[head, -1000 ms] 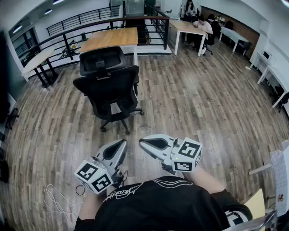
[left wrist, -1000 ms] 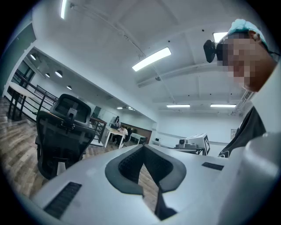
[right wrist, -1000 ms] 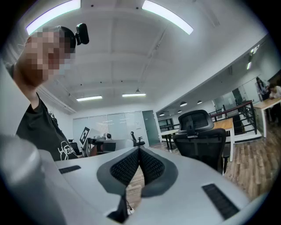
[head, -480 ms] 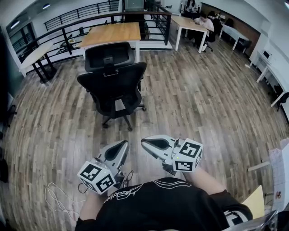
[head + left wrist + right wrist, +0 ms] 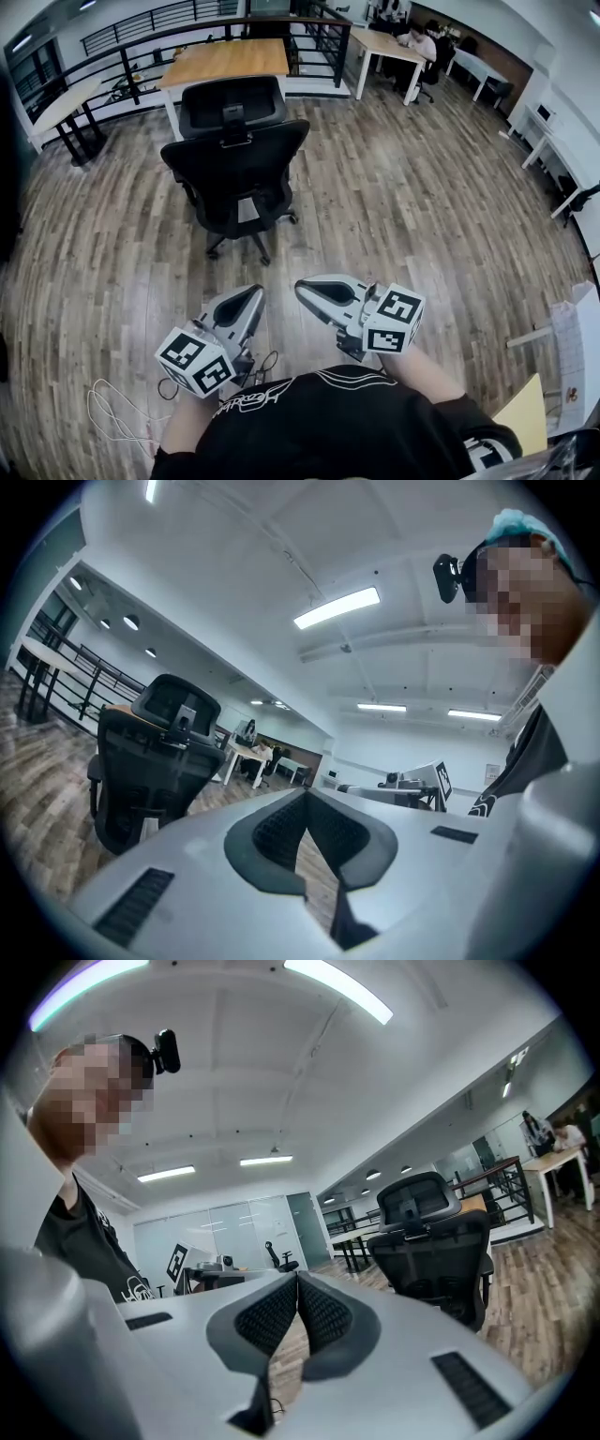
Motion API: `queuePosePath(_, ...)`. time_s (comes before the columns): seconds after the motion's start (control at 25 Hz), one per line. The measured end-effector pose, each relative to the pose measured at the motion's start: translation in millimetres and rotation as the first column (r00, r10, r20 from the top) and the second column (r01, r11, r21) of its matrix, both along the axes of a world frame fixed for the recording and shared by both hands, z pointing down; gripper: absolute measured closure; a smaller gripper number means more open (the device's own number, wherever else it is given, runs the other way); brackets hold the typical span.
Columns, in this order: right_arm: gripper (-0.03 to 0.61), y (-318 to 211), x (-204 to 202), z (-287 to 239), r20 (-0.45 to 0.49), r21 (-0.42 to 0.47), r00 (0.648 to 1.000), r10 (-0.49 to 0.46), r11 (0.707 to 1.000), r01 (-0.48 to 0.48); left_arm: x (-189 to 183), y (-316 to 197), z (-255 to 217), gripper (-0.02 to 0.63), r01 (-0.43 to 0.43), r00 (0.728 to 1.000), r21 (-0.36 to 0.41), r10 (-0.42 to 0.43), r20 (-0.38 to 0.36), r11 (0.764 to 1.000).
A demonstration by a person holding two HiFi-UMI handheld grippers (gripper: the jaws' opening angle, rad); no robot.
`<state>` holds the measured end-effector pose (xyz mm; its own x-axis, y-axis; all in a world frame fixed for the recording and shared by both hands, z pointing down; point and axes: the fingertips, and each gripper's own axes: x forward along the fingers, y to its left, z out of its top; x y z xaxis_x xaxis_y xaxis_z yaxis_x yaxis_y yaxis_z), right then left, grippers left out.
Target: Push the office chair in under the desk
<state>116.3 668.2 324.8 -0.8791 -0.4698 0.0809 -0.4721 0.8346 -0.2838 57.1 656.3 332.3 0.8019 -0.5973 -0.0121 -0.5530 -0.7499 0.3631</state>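
Blk mesh-back chair [image 5: 239, 164], wood-top desk [image 5: 225, 58], plank floor [image 5: 394, 206]

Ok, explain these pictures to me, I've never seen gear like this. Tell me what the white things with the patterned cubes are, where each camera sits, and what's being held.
No robot here: a person holds a tool in each hand, the left gripper and the right gripper; the patterned cubes are part of them. The wide picture comes from a camera on the person's head, looking down. The other two come from cameras riding on each gripper, looking along its fingers. Both pairs of fingers are shut and hold nothing. Ahead on the wooden floor stands a black office chair, its back towards the person, in front of a wooden desk and not yet pushed under it. Neither gripper touches it.
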Motion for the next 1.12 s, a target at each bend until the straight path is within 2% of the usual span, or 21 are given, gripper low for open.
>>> queuePosePath(0.2, 0.537, -9.9, 2.9, 7.6, -0.025, 0.023, 0.999, 0.045, 0.999, -0.044, -7.1, -8.5, 11.4, 0.606, 0.014, 0.998, 0.034, -0.015, 0.054, 0.999)
queuePosePath(0.44, 0.535, -59.5, 19.3, 10.4, -0.005, 0.022, 0.996, 0.085, 0.996, -0.085, -4.6, -48.7, 19.2, 0.606, 0.038, 0.995, 0.033, -0.041, 0.091, 0.999)
queuePosePath(0.84, 0.534, -196.8, 53.7, 23.1, -0.055, 0.056, 0.994, 0.09, 0.995, -0.087, 0.1, -181.5, 30.5, 0.604, 0.128, 0.978, 0.022, -0.13, 0.161, 0.992)
queuePosePath(1.0, 0.534, -250.3, 67.0, 32.8, -0.097, 0.064, 0.99, 0.1, 0.993, -0.094, 0.4, -234.4, 40.2, 0.6, 0.171, 0.96, 0.033, -0.174, 0.22, 0.985)
queuePosePath(1.12, 0.532, -286.6, 77.5, 38.2, -0.133, 0.086, 0.983, 0.128, 0.989, -0.118, 1.4, -267.7, 50.5, 0.585, 0.17, 0.946, 0.044, -0.175, 0.273, 0.985)
